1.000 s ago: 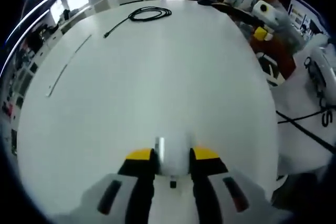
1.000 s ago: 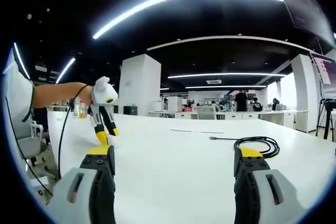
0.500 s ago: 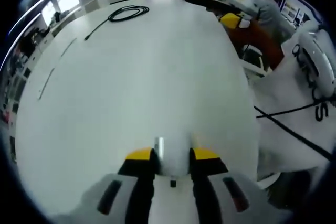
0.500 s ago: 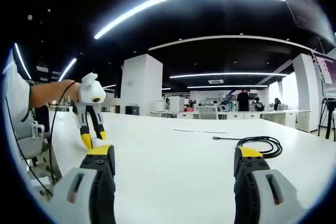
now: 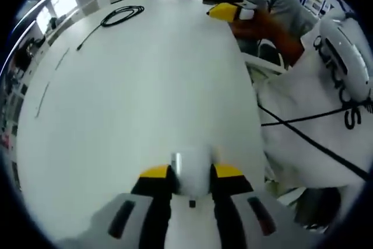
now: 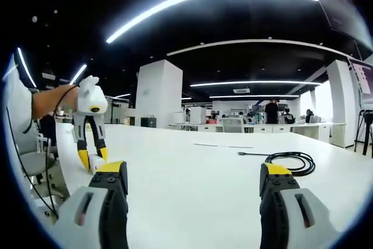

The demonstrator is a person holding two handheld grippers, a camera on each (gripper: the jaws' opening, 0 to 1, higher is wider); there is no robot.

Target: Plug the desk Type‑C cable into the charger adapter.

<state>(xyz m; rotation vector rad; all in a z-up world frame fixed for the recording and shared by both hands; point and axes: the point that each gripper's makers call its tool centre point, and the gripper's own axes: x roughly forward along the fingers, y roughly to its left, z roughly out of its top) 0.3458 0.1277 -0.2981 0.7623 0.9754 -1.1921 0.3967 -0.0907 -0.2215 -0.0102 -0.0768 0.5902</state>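
Plain white round-edged desk top (image 5: 134,97), thin black coiled cable (image 5: 119,16), glossy white charger adapter block (image 5: 192,170) with silver edge, both two-jaw grippers (image 5: 192,173) (image 6: 192,182) grey-black with yellow tips.

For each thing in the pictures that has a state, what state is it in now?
Left tongs: shut on the charger.
Charger: white, clamped between the jaws, low over the table.
Right tongs: open, holding nothing.
Cable: coiled, lying on the table, unplugged, its plug end stretched out free.
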